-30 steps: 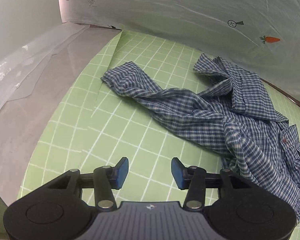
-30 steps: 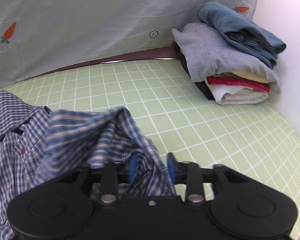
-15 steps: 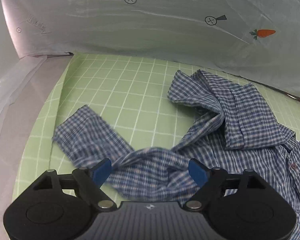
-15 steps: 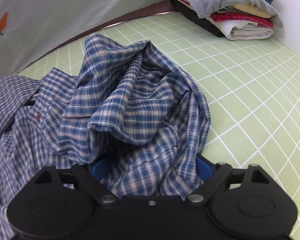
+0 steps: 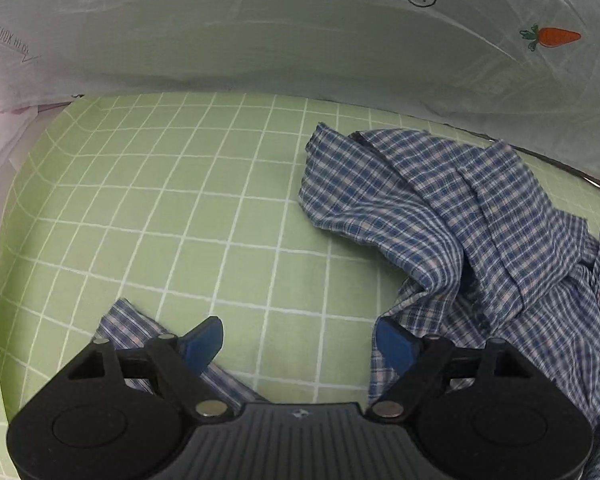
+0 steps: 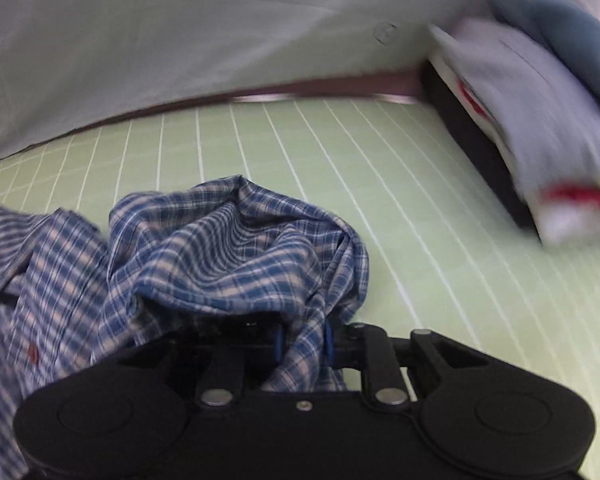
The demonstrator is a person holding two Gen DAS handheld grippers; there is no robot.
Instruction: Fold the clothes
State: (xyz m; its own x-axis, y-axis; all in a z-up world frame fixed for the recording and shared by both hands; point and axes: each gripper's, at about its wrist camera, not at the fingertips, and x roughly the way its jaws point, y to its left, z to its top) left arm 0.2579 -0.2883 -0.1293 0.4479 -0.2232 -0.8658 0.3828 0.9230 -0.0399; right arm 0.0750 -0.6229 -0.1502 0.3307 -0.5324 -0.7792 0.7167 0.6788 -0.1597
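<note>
A crumpled blue checked shirt lies on the green grid mat covering the table. The left gripper hovers with jaws spread wide, bare mat between them and shirt cloth just beside each. The right gripper is closing, its jaws pinching a fold of the shirt; a stack of folded clothes sits at the mat's far right.
</note>
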